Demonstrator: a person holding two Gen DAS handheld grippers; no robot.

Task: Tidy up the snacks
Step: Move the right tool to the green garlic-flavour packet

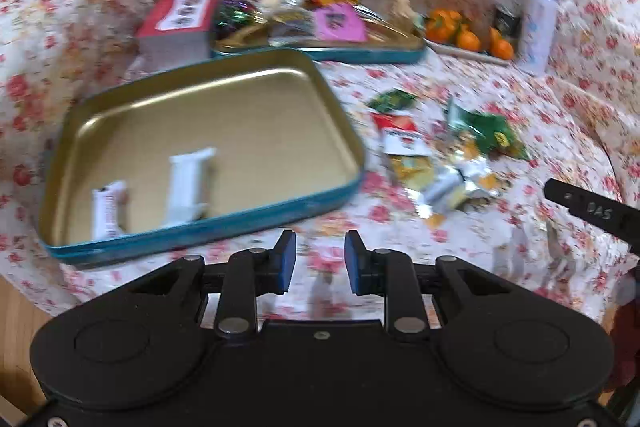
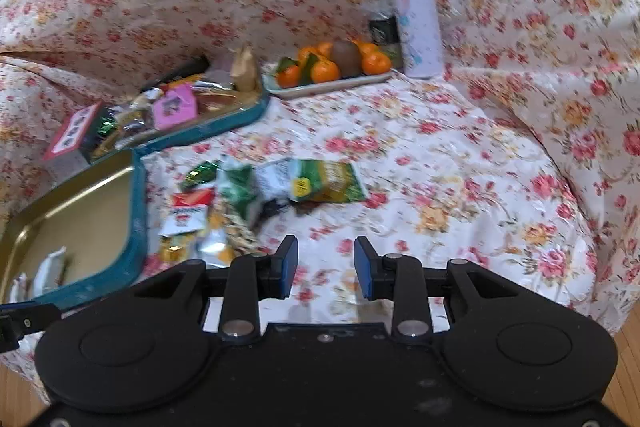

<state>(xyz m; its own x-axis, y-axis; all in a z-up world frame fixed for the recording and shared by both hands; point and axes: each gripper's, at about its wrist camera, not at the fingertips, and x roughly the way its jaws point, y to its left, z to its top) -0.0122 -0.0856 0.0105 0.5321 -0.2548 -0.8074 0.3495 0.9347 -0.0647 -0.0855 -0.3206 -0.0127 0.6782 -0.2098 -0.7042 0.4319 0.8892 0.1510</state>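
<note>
A teal tin with a gold inside (image 1: 224, 99) lies on the floral cloth and holds two white snack packets (image 1: 188, 183). It also shows in the right wrist view (image 2: 136, 219). A loose pile of snack packets (image 1: 444, 151) lies to its right, with a green packet (image 2: 328, 181) and a red-and-white one (image 2: 190, 207). My left gripper (image 1: 320, 263) is open and empty, just in front of the tin's near edge. My right gripper (image 2: 326, 267) is open and empty, near the right side of the pile.
A second teal tin (image 1: 360, 53) full of snacks, with a pink packet (image 2: 174, 107), sits behind. A red-and-white box (image 1: 176, 23) stands beside it. A plate of oranges (image 2: 332, 67) and a lilac bottle (image 2: 416, 15) stand at the back. Cloth rises behind and right.
</note>
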